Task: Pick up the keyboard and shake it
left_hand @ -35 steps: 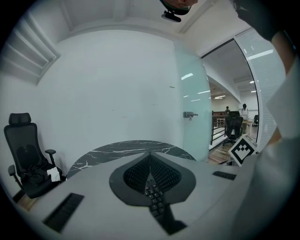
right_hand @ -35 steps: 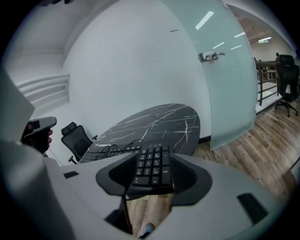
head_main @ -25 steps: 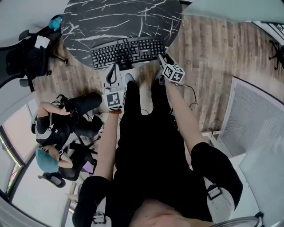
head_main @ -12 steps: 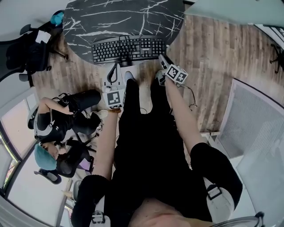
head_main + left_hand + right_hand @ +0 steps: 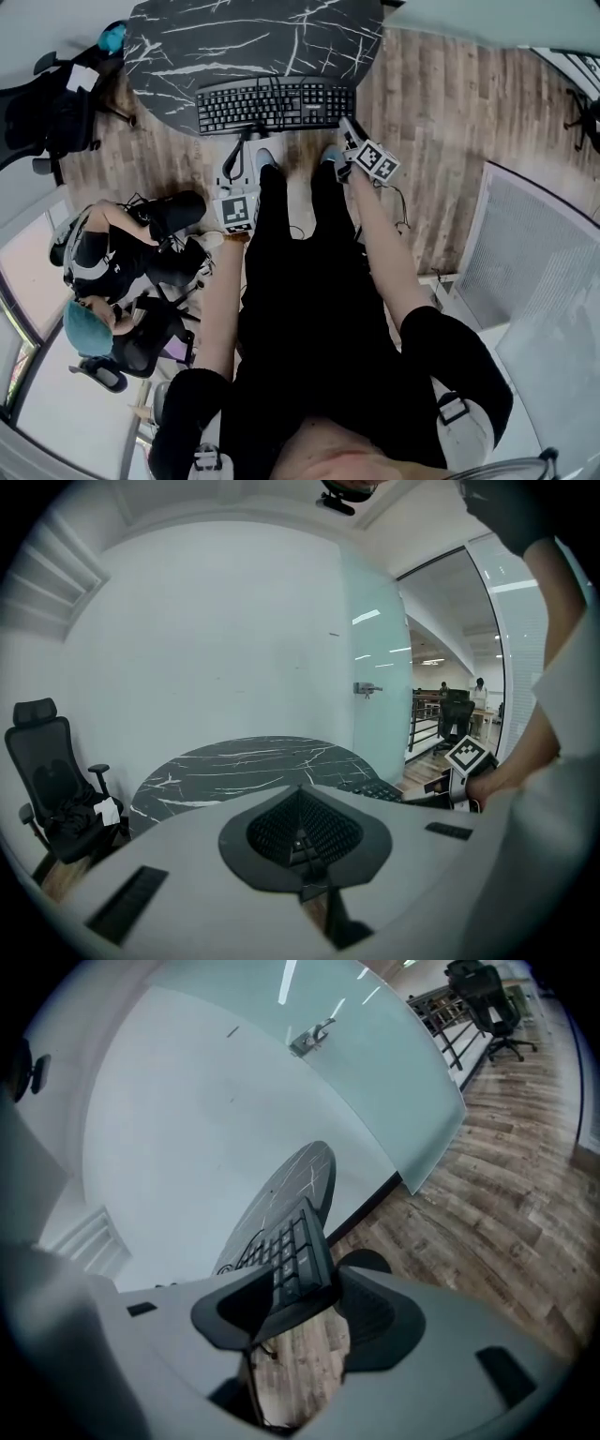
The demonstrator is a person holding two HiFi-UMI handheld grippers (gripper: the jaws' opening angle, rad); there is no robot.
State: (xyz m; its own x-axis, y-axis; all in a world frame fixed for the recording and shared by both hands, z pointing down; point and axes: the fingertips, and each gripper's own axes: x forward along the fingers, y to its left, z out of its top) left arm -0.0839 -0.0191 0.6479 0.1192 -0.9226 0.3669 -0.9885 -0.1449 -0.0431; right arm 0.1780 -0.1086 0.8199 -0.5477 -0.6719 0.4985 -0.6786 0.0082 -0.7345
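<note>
A black keyboard (image 5: 275,103) lies on the near edge of the round black marble table (image 5: 244,42), its cable (image 5: 251,141) hanging off the front. My right gripper (image 5: 349,124) is at the keyboard's right end. In the right gripper view that end (image 5: 298,1252) sits between the jaws, against both pads. The jaws have just been opening slightly, with the keyboard still between them. My left gripper (image 5: 237,157) hangs below the table edge, near the cable. It is shut on nothing, its pads (image 5: 302,841) meeting.
A black office chair (image 5: 47,103) stands left of the table. A seated person (image 5: 112,253) is at the left on the wood floor (image 5: 441,112). A frosted glass wall (image 5: 356,1082) rises behind the table. A white panel (image 5: 544,253) is on the right.
My right gripper has shifted slightly right and rolled at the keyboard's end. The keyboard now looks more level in the picture. My left gripper has hardly moved in the frame.
</note>
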